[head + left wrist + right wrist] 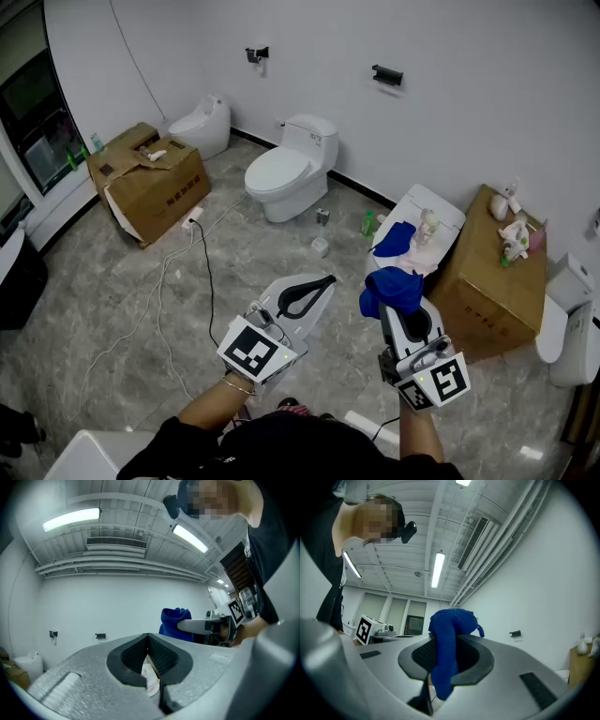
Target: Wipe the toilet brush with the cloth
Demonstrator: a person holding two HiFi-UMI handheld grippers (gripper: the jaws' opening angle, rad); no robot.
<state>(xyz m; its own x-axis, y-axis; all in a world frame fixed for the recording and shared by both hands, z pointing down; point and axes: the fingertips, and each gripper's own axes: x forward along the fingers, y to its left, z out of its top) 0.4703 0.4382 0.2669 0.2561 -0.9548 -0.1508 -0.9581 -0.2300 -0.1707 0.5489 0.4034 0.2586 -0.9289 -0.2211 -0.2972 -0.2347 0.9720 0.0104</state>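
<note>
My right gripper (pixel 395 298) is shut on a blue cloth (pixel 392 286), which bunches over its tips and hides them in the head view. In the right gripper view the cloth (pixel 446 641) hangs down between the jaws of that gripper (pixel 451 638). My left gripper (pixel 326 280) is held beside it at about the same height, shut, with nothing between its jaws (pixel 148 637). From the left gripper view the cloth (pixel 174 618) shows off to the right. No toilet brush can be made out in any view.
A white toilet (pixel 286 173) stands by the far wall and another (pixel 202 122) at the back left. Cardboard boxes sit at the left (pixel 150 183) and right (pixel 497 277). A second blue cloth (pixel 397 238) lies on a white lid (pixel 442 212). A cable (pixel 202 272), a green bottle (pixel 368 223) and a cup (pixel 321 247) are on the floor.
</note>
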